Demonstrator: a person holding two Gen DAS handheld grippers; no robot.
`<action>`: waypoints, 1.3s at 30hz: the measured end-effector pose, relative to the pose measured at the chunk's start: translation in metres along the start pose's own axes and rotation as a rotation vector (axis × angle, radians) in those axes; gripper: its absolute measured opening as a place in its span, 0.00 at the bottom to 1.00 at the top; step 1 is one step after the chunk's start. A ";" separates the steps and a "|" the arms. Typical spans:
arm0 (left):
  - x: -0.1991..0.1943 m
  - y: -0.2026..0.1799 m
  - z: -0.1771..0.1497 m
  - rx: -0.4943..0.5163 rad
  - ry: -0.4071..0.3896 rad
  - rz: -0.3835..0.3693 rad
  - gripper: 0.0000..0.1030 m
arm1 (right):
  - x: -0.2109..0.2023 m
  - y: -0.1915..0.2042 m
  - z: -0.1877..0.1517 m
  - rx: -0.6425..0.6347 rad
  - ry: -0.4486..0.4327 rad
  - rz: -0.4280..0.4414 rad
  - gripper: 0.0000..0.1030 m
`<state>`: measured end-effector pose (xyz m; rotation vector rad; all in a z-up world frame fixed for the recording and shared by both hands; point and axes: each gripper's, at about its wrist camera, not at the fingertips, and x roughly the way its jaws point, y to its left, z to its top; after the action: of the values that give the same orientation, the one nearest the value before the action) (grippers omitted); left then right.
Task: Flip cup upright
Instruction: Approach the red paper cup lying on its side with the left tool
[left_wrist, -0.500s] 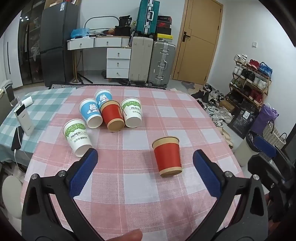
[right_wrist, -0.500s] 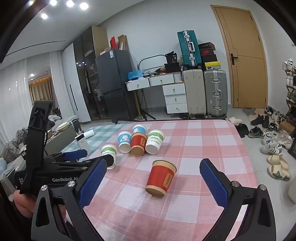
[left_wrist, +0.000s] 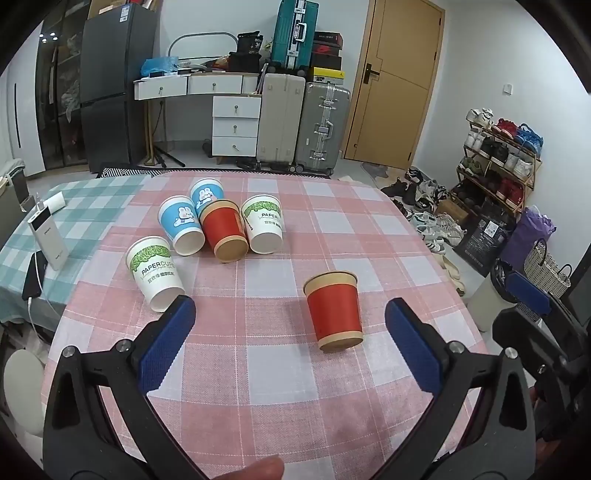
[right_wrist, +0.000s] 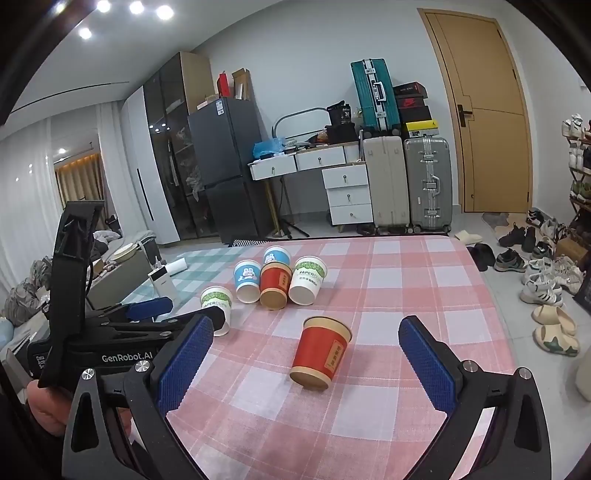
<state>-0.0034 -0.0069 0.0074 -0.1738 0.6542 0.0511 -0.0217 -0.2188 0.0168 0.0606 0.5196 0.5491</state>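
Six paper cups are counted on the pink checked tablecloth (left_wrist: 258, 369): two red, two blue, two white with green print. The nearest red cup (left_wrist: 334, 310) is seen apart from the rest, with its wide rim away from the camera and its narrow base nearer; whether it lies on its side cannot be told for certain. The other five form a cluster (left_wrist: 221, 229) farther back and to the left, and appear tipped, with their mouths toward the camera. One white cup (left_wrist: 155, 273) is found just beyond the left fingertip of the left gripper (left_wrist: 290, 328).

Bare cloth is left on all sides of the nearest red cup (right_wrist: 321, 352); the table's right edge is near it, with shoes on the floor beyond.

Both grippers are spread wide and nothing is held or touched. The nearest red cup is framed between the blue pads of the right gripper (right_wrist: 306, 350), clear of both. The left gripper's body (right_wrist: 110, 332) is seen at the left in the right wrist view.
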 end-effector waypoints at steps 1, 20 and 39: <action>0.001 0.000 -0.001 0.001 0.000 0.003 1.00 | 0.000 0.001 0.000 -0.001 0.001 -0.001 0.99; 0.003 0.000 -0.006 0.012 0.007 -0.002 1.00 | 0.006 -0.005 -0.006 0.025 0.031 0.001 0.99; 0.011 -0.004 -0.012 0.035 0.020 -0.004 1.00 | 0.008 -0.008 -0.010 0.033 0.041 -0.001 0.99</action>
<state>-0.0016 -0.0128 -0.0080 -0.1416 0.6738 0.0338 -0.0166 -0.2221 0.0031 0.0804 0.5685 0.5420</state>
